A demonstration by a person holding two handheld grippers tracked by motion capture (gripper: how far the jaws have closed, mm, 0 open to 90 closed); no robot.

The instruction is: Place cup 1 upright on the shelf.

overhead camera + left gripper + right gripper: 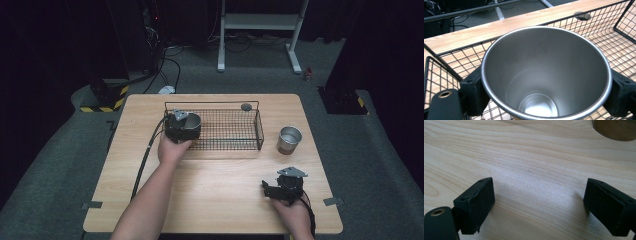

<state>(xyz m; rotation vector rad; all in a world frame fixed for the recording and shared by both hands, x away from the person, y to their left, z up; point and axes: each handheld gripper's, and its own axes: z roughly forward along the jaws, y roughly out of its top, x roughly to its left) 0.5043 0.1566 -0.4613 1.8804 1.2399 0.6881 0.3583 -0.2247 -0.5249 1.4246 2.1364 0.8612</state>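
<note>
A steel cup (544, 75) stands upright between the jaws of my left gripper (546, 87), which press on its two sides. In the high view the left gripper (182, 126) holds this cup at the left end of the black wire basket (212, 104), inside its rim. Whether the cup rests on the basket's floor I cannot tell. A second steel cup (289, 139) stands on the table right of the basket. My right gripper (274, 190) sits low over the table near the front right, open, with bare wood between its jaws (539, 207). The second cup's base (616, 130) shows beyond it.
The wooden table (220, 200) has a round grey grommet (246, 106) behind the basket, near its far edge. The basket's mesh (614, 47) extends to the right of the held cup. A white metal stand (260, 22) and cables lie on the floor beyond the table.
</note>
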